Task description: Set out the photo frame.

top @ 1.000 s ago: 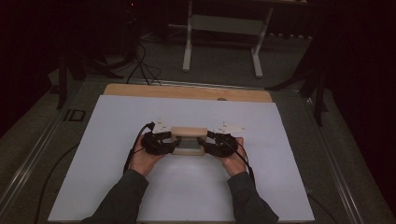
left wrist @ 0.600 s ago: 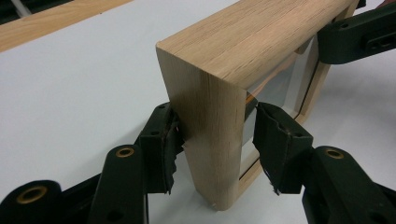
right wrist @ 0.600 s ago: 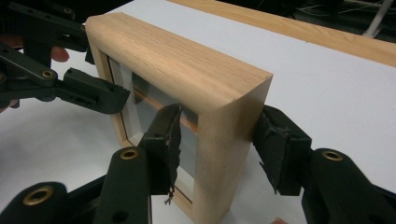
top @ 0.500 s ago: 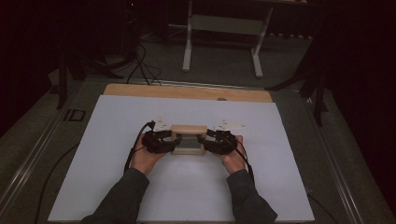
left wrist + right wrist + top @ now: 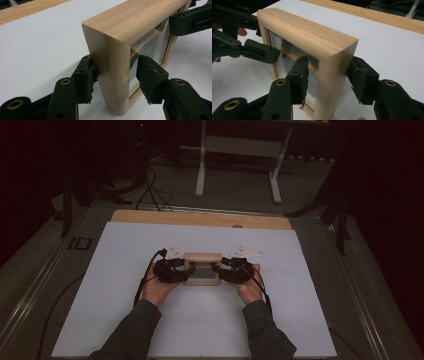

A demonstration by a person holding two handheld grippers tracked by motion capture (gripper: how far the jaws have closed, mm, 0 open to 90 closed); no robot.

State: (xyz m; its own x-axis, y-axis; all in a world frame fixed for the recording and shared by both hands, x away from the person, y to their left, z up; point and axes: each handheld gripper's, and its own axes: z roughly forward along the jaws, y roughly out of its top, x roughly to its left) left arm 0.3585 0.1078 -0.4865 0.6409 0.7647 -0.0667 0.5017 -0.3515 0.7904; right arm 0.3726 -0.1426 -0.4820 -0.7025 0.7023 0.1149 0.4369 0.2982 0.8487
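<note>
White matte table [image 5: 125,270], square rounded-edge oak frame [image 5: 202,258], glass pane [image 5: 287,60]

high: overhead, facing forward-down | gripper views: close, facing each other | shared: wooden frame [image 5: 202,268]

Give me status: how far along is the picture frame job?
Done: wooden picture frame stands upright on the white sheet. In hand: right gripper clamps one side; left gripper straddles the other, one pad off the wood. To do: probably release and withdraw both.
</note>
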